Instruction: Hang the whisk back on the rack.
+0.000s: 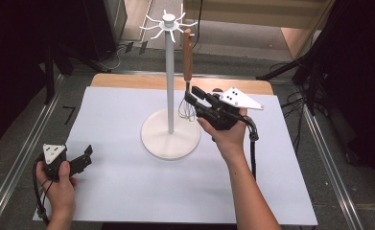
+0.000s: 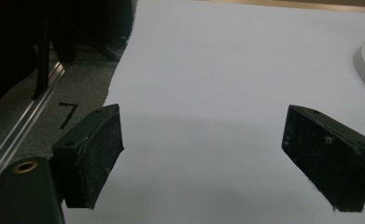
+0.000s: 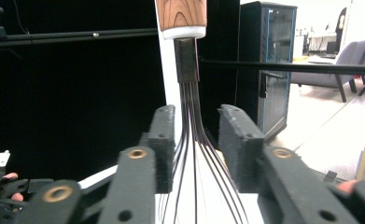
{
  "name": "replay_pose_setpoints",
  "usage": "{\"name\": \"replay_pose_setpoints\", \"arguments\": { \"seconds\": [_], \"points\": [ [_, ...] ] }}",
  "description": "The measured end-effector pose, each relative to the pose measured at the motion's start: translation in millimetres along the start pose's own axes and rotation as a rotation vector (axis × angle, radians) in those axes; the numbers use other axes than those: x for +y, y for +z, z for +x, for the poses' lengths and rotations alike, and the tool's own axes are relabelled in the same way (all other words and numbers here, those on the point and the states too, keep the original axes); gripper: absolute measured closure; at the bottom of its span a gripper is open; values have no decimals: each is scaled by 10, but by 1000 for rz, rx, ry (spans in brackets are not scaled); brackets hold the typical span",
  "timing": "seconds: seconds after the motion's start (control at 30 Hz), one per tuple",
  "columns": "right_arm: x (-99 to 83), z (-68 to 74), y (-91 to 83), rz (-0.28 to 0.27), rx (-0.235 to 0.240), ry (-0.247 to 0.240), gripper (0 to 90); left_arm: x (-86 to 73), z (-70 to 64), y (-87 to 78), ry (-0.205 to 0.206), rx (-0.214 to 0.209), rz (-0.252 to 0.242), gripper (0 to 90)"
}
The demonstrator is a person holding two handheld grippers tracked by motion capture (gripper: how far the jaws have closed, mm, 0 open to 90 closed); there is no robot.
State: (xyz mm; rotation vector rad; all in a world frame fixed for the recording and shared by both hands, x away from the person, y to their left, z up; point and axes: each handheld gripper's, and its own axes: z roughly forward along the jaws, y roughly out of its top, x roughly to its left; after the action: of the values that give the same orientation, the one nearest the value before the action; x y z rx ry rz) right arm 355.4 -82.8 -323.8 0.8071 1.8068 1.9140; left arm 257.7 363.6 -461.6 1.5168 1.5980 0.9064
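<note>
White stand just beside whisk, right tongs around wires.

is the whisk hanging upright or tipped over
Upright: the whisk hangs from a hook of the white stand, wooden handle up, wires down, with the right hand-held gripper around the wires.
</note>
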Motion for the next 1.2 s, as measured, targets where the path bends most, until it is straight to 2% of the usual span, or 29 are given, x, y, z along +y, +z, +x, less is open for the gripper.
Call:
{"name": "replay_pose_setpoints", "arguments": {
  "seconds": [0.07,0.2,0.33,0.5,0.53,0.6,0.63,0.67,0.77,0.8,0.97,1.2],
  "points": [
    [2,-1,-16,11,0,-4,601,0,-1,1,1,-1,-1,132],
    [-2,-4,-85,33,-14,-5,475,0,1,0,-1,-1,-1,132],
    [-20,-34,-178,58,-85,-6,303,-1,-2,0,0,0,-2,132],
    [-77,-133,-361,86,-186,2,194,-1,-4,-1,2,1,-2,132],
    [-77,-133,-361,86,-186,2,194,-2,-5,-1,1,1,-2,132],
    [-116,-164,-426,96,-224,7,177,-1,-5,-1,2,1,-2,132],
    [-160,-194,-494,108,-261,21,167,-2,-6,0,2,1,-2,132],
    [-160,-194,-494,108,-261,21,167,-2,-6,-1,4,1,-1,132],
    [-251,-271,-632,130,-307,35,167,-3,-9,-1,9,3,-4,132],
    [-251,-271,-632,130,-307,35,167,-3,-9,-1,9,3,-4,132],
    [-381,-372,-829,159,-366,24,170,-4,-14,0,9,6,-4,132],
    [-514,-440,-993,177,-403,36,171,-4,-17,-2,12,5,-5,133]
  ]
}}
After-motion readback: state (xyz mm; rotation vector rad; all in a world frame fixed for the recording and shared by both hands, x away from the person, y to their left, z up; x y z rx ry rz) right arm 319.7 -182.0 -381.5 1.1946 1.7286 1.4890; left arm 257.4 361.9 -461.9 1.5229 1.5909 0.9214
